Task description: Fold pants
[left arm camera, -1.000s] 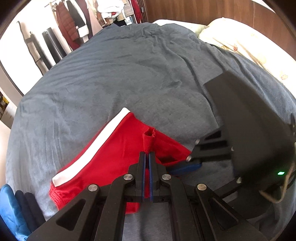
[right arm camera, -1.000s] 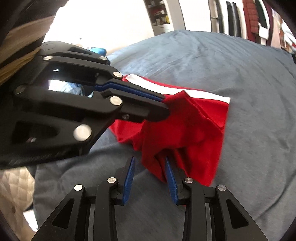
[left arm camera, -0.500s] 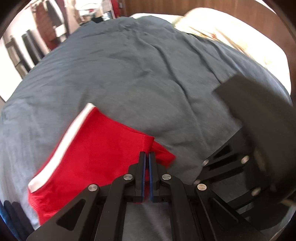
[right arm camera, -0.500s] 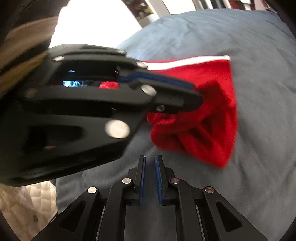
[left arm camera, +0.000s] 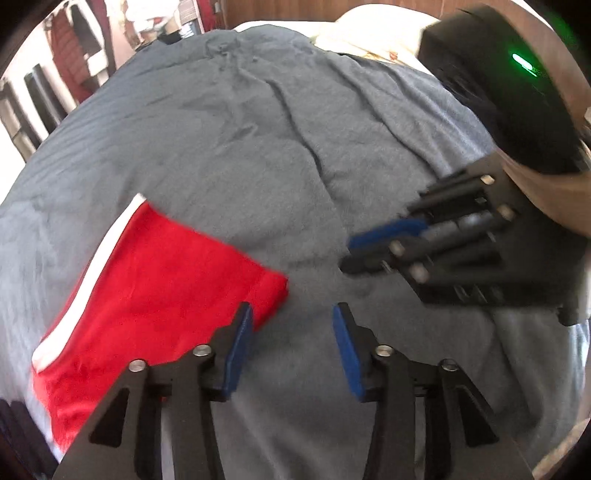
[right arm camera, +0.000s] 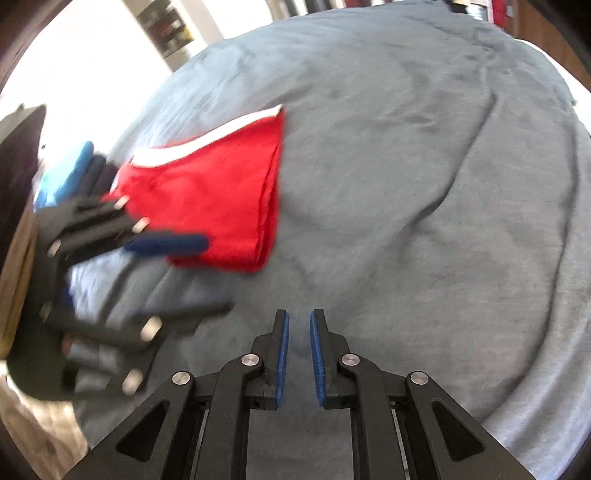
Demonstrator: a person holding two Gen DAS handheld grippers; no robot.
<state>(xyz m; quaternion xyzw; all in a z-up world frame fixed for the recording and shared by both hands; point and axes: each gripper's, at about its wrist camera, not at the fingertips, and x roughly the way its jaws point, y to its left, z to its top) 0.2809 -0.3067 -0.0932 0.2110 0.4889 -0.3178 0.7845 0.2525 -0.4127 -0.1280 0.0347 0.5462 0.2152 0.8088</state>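
The red pants (left arm camera: 159,295) with a white side stripe lie folded flat on the grey bedspread (left arm camera: 258,147). They also show in the right wrist view (right arm camera: 218,199), folded edge to the right. My left gripper (left arm camera: 291,328) is open and empty, just right of the pants' near corner. It shows blurred at the left of the right wrist view (right arm camera: 192,273). My right gripper (right arm camera: 297,332) stands slightly open and empty over bare bedspread (right arm camera: 406,184), apart from the pants. It shows at the right of the left wrist view (left arm camera: 354,251).
Folded blue and dark clothes (right arm camera: 74,170) are stacked beyond the pants at the bed's edge. A cream pillow (left arm camera: 369,33) lies at the head of the bed. Hanging clothes (left arm camera: 81,55) and a wooden wall stand beyond.
My left gripper let go of the pants and opened wide. My right gripper drew back from them. The pants dropped and now lie flat.
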